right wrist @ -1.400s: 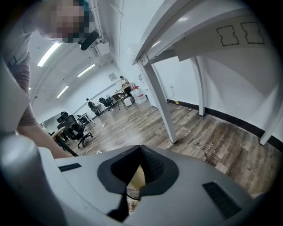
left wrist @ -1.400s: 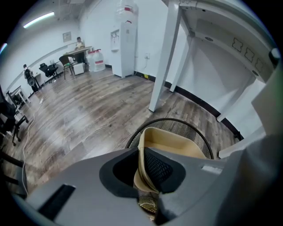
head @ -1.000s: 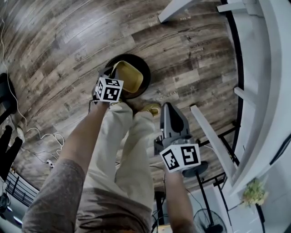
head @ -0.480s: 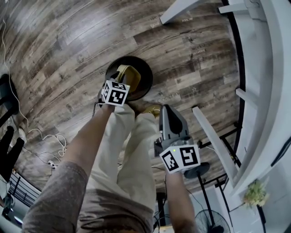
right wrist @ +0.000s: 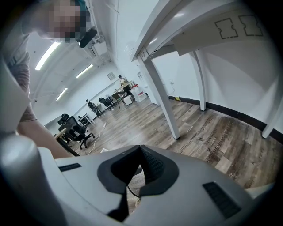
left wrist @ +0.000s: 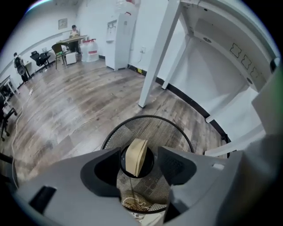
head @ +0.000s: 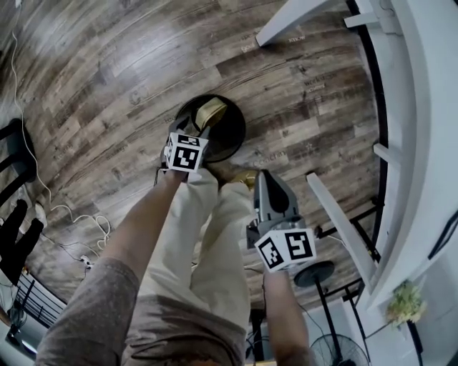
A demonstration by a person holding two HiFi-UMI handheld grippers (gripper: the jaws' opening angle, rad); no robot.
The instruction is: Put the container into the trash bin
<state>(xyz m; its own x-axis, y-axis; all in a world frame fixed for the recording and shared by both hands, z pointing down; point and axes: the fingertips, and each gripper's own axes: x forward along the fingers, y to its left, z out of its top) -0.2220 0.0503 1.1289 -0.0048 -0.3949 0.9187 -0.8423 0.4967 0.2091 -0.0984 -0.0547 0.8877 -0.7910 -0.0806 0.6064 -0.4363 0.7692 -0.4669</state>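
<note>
A black wire-mesh trash bin [head: 233, 133] [left wrist: 155, 130] stands on the wood floor ahead of my feet. The tan container [head: 210, 111] [left wrist: 136, 156] is on edge inside the bin, loose from any grip. My left gripper [head: 195, 130] [left wrist: 139, 153] points steeply down over the bin's near rim. Its jaws are opening, and the container shows in the gap beyond them with the pads clear of it. My right gripper [head: 264, 176] [right wrist: 140, 148] hangs lower right, above my leg, with its jaws together and nothing in them.
White desk legs [head: 292, 16] [left wrist: 157, 53] and a white frame [head: 336, 214] stand right of the bin. My legs and a yellow shoe [head: 245, 176] are just behind it. Cables [head: 68, 214] and a black chair [head: 14, 154] lie left; a fan stand [head: 315, 273] sits lower right.
The left jaws have opened and let the container go; it has tipped onto its edge and dropped into the bin. The left gripper shifted slightly right; the right one held still.
</note>
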